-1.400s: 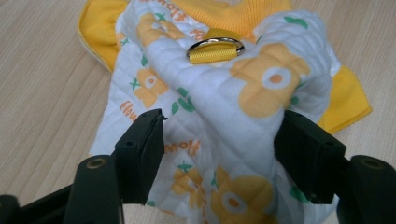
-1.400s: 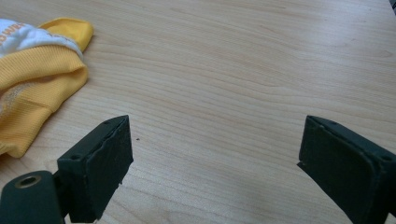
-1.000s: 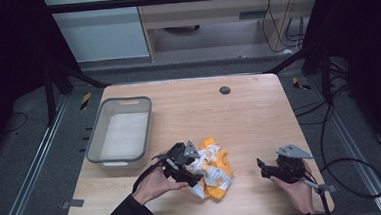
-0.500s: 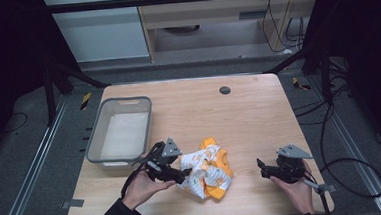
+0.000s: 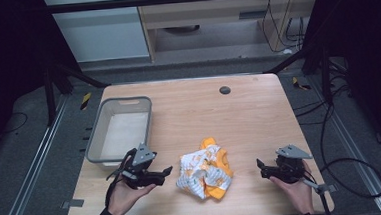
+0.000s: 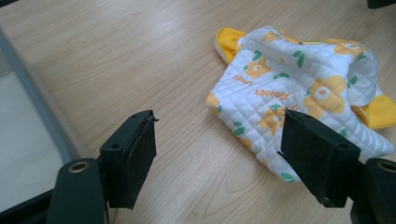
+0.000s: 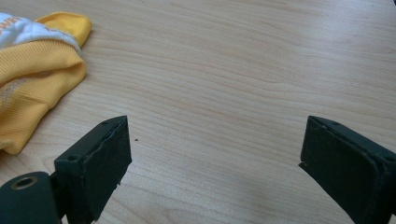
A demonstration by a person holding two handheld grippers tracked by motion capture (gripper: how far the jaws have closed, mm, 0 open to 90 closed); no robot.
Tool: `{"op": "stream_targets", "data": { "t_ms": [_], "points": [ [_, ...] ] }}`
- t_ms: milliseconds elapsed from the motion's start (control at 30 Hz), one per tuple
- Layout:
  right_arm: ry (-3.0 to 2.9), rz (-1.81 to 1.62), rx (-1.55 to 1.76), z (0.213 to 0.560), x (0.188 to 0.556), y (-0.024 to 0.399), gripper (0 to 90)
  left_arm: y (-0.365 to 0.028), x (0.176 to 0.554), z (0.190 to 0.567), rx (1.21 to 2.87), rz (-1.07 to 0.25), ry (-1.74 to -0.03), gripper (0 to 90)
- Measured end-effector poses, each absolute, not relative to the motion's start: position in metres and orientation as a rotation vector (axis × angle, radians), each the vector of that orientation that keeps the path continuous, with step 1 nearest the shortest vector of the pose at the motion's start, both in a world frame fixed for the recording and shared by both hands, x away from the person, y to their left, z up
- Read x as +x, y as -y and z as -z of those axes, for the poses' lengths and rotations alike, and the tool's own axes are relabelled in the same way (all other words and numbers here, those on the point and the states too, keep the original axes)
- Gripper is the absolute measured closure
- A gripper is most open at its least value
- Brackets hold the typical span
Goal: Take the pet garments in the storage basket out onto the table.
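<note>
Near the front edge of the table, a crumpled quilted cloth — white with orange flowers, yellow on its inner side — lies in a loose heap, and everything else I place by it. My left gripper sits just to the left of the cloth, jaws spread wide and holding nothing; in the left gripper view the cloth's near edge lies just past the right-hand jaw, so I judge I am lined up to pinch that edge. My right gripper rests to the right of the cloth, apart from it, jaws wide and empty over bare wood; the right gripper view catches the cloth's yellow fold at its far left. Having one tool on each side looks to me like readiness to pick up or spread the cloth. Left of the cloth and a little farther back stands a grey bin, apparently empty — nothing lies between it and the cloth. A small dark disc sits far behind the cloth, out of the way.
</note>
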State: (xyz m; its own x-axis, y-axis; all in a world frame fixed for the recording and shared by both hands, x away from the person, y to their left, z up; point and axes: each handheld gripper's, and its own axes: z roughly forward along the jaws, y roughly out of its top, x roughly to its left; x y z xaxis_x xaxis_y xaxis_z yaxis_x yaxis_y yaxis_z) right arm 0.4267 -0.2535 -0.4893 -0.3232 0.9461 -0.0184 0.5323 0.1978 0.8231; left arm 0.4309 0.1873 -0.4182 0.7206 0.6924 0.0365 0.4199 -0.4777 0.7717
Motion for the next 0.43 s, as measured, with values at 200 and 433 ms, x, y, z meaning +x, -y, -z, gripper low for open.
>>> {"op": "stream_targets", "data": {
  "t_ms": [200,433],
  "points": [
    [-1.943,-1.002,1.371,0.490,0.426,0.253,7.9,-0.211,0.420,0.426,2.073,-0.478,-0.908,26.5],
    [-1.943,-1.000,1.367,0.490,0.425,0.253,7.8,-0.236,0.411,0.438,2.042,-0.489,-0.976,26.1]
  ]
}}
